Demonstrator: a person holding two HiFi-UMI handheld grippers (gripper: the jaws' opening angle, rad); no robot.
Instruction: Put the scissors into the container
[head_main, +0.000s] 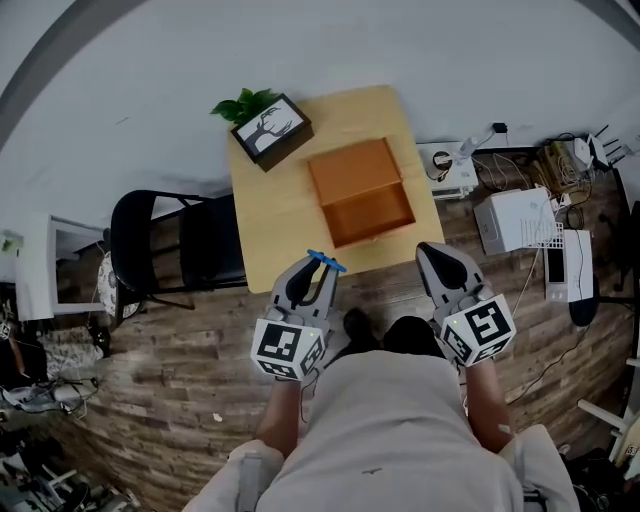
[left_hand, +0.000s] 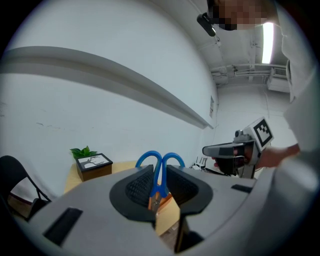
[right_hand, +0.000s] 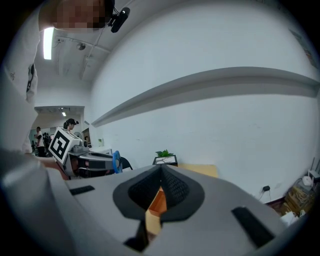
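Observation:
Blue-handled scissors (left_hand: 159, 172) stand clamped between the jaws of my left gripper (left_hand: 159, 186), handle loops sticking up past the tips. From the head view the scissors (head_main: 326, 262) poke out of that left gripper (head_main: 309, 283), just short of the table's near edge. An open orange-brown wooden container (head_main: 362, 192) sits on the light wooden table (head_main: 270, 215), ahead and to the right of the scissors. My right gripper (head_main: 447, 270) hovers at the table's near right corner; in its own view the right gripper (right_hand: 161, 189) is shut with nothing in it, and the container (right_hand: 158, 202) shows below.
A potted plant and a dark framed box (head_main: 270, 130) stand at the table's far left corner. A black chair (head_main: 165, 245) is left of the table. On the floor to the right lie a power strip (head_main: 447, 166), cables and a white device (head_main: 515, 220).

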